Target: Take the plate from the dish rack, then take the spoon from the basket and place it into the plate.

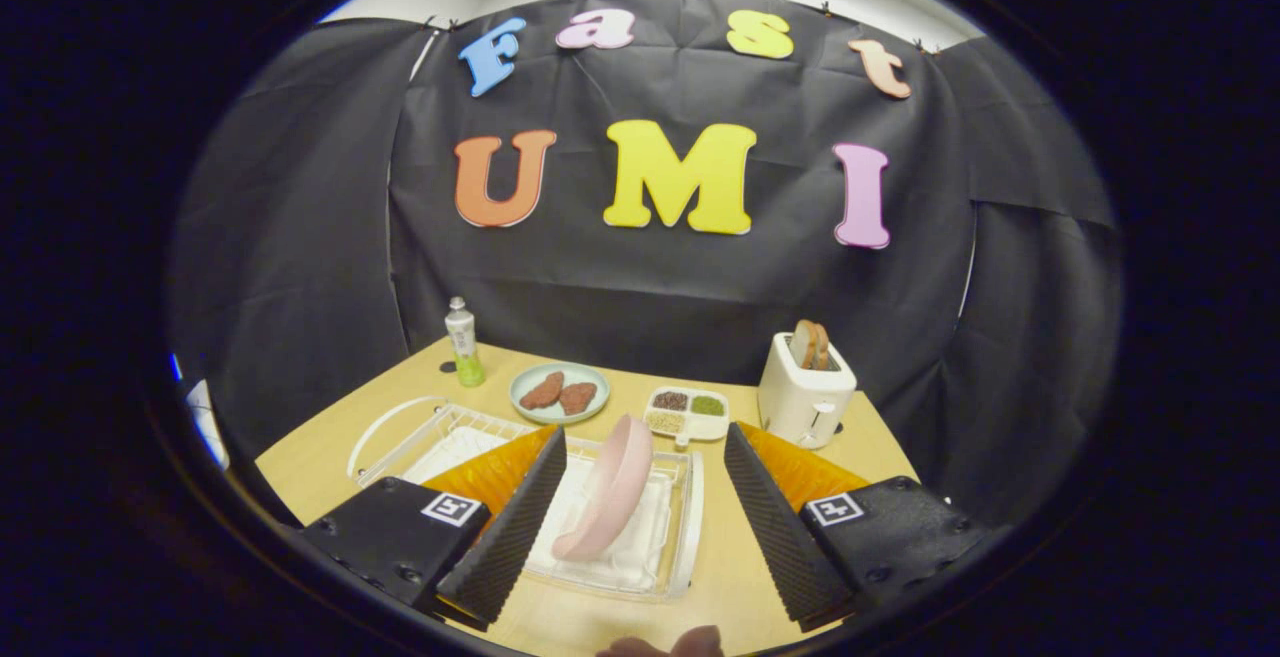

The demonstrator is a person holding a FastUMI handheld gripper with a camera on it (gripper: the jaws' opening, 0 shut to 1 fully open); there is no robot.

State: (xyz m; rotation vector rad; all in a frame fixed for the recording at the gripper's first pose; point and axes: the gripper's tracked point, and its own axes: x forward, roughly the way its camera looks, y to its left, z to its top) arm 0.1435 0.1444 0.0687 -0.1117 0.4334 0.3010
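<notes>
The pink plate point(612, 487) stands on edge in the clear dish rack point(680, 527), tilted, its rim uppermost and its lower edge down in the rack. You should judge it rigid, smooth and probably light, likely plastic or glazed ware; either would be slippery against a pad, and ware could chip if knocked on the rack. Your best hold is the upper rim, one finger on each face, pinched well down from the edge so that the plate cannot pivot.

Relative to your gripper point(640, 527), the plate lies between the two fingers and just ahead of them, nearer the left finger point(510, 527) than the right finger point(775, 527); neither touches it. The fingers stand wide apart and hold nothing.

A white-handled wire basket point(400, 432) adjoins the rack, partly hidden behind the left finger; you cannot make out the spoon in it.

Beyond the fingers on the wooden surface point(730, 577) stand a green plate with two brown pieces point(559, 393), a small divided tray point(687, 412), a white toaster holding bread point(806, 389) and a bottle point(462, 342).
</notes>
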